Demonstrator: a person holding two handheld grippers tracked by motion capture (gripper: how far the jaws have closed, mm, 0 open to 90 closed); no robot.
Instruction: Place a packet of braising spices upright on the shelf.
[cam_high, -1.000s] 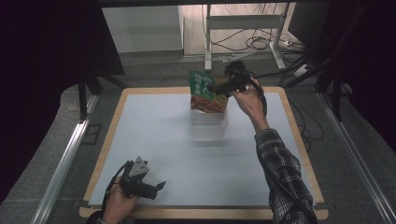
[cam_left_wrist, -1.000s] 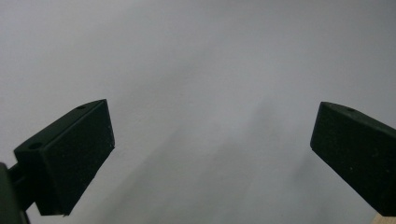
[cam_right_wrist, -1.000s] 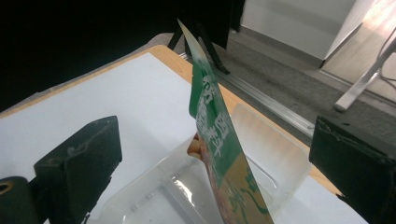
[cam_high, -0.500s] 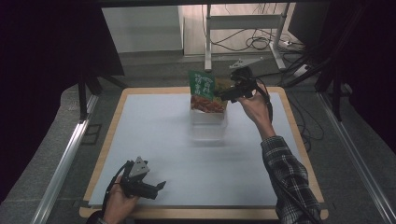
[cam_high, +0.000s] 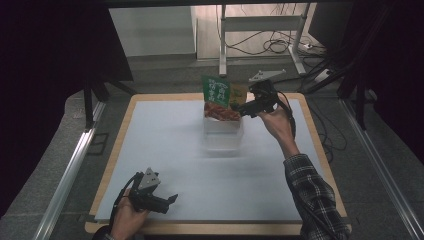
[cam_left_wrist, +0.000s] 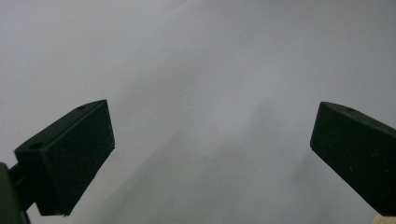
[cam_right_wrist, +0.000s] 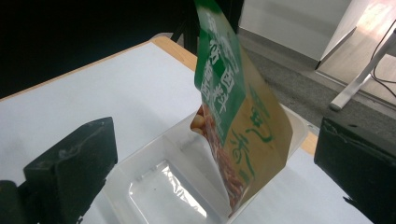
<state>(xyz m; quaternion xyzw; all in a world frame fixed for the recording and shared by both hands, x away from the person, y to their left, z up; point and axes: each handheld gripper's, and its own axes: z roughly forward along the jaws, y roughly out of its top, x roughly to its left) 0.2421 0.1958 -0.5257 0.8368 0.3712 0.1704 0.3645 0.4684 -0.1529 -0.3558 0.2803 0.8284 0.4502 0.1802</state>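
Note:
A green and tan snack bag (cam_high: 218, 97) (cam_right_wrist: 238, 121) stands upright, slightly tilted, at the far end of a clear plastic container (cam_high: 223, 132) (cam_right_wrist: 163, 182) on the far middle of the table. My right gripper (cam_high: 241, 109) (cam_right_wrist: 212, 154) hangs just right of the bag, open. Its jaws stand wide on either side of the bag without touching it. Down at the near left edge of the table, my left gripper (cam_high: 169, 201) (cam_left_wrist: 212, 140) rests open over the bare white surface (cam_left_wrist: 187, 56) with nothing between its jaws.
The white table top (cam_high: 165, 145) has a wooden rim (cam_high: 117, 145). Beyond the far edge are a metal stand (cam_high: 260, 35) and cables on the floor. Dark screens stand at both sides.
My right gripper has drawn back a little to the right of the bag, which stays standing in the container. The left gripper has not moved.

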